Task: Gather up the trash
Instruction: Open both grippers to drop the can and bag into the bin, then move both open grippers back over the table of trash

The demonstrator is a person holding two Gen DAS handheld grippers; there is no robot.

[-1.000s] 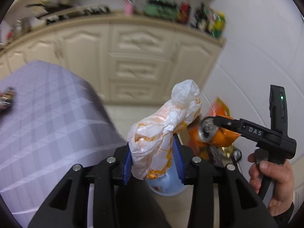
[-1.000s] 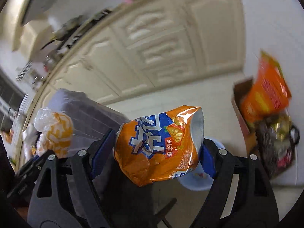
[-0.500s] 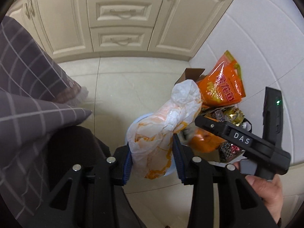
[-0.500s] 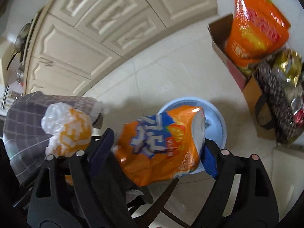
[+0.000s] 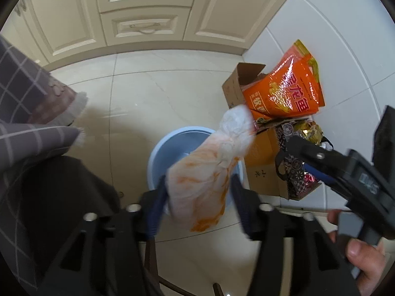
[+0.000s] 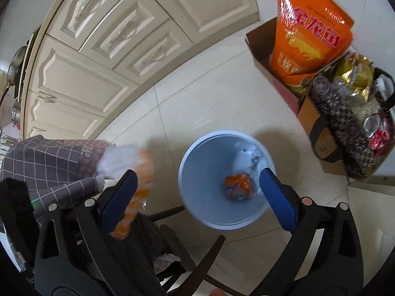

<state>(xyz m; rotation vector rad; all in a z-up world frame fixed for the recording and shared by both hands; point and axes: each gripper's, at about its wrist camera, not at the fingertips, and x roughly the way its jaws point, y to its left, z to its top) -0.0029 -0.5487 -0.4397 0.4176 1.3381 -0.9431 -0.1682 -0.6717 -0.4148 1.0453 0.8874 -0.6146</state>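
Down on the pale tiled floor stands a light blue bin [image 6: 223, 180], and everything else is placed against it. Left of the bin, a grey checked cloth [image 6: 47, 162] hangs at the edge of view, with dark chair legs [image 6: 172, 212] just below the bin's near rim. Above the bin's left side, the left gripper [image 5: 197, 194] has just been opening its jaws; a crumpled white-and-orange plastic bag [image 5: 209, 172] is still between the blue pads, and the blur hides whether the left pad still touches it, while a gap shows at the right pad. The bag hangs over the bin's mouth, not yet inside. Directly over the bin, the right gripper [image 6: 197, 194] has also just been spreading its jaws, which now stand wide apart with nothing between them. Inside the bin, on its bottom, lies the crushed orange can [image 6: 237, 187] beside a bit of clear wrapping. Behind the bin run cream cabinet doors and drawers [image 6: 103, 49]. Right of the bin sit cardboard boxes [image 6: 318, 133] holding a shiny orange sack [image 6: 308, 37], gold foil packets and cans. A hand [image 5: 363, 264] grips the right gripper's handle.
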